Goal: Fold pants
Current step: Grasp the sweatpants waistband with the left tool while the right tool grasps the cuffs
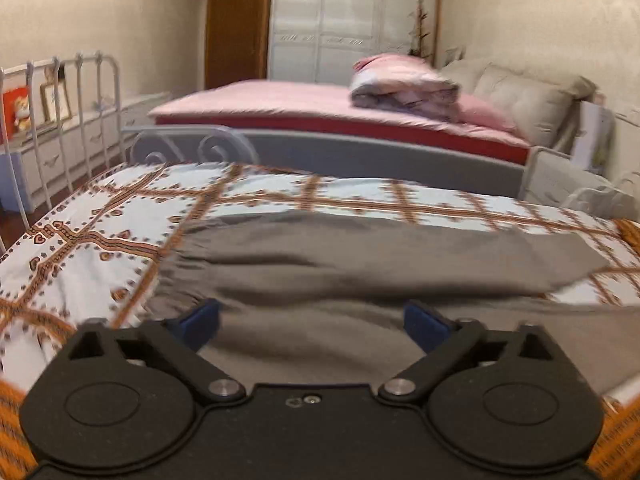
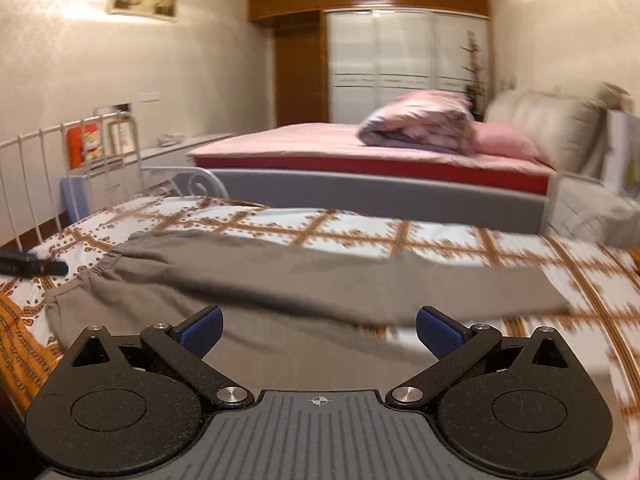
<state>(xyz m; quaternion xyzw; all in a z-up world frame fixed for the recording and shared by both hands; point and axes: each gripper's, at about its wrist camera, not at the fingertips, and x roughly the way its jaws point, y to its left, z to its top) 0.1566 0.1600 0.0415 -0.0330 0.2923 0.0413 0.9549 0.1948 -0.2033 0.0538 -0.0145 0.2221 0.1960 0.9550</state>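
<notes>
Grey pants [image 2: 248, 276] lie spread on the patterned bedspread [image 2: 360, 236], across the middle of both frames; the gathered waistband [image 2: 102, 266] sits at centre left in the right wrist view. Left gripper [image 1: 312, 322] and right gripper [image 2: 319, 330]: jaws wide apart, holding nothing, low over the cloth. Judgement: soft, light, limp knit (will sag and crease). Best pinched at waistband corner and leg hem [image 2: 556, 300].

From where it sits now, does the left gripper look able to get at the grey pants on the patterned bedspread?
Probably yes. The left gripper is open just over the grey fabric pants, which lie spread on the patterned bedspread; nothing shows between them.
</notes>
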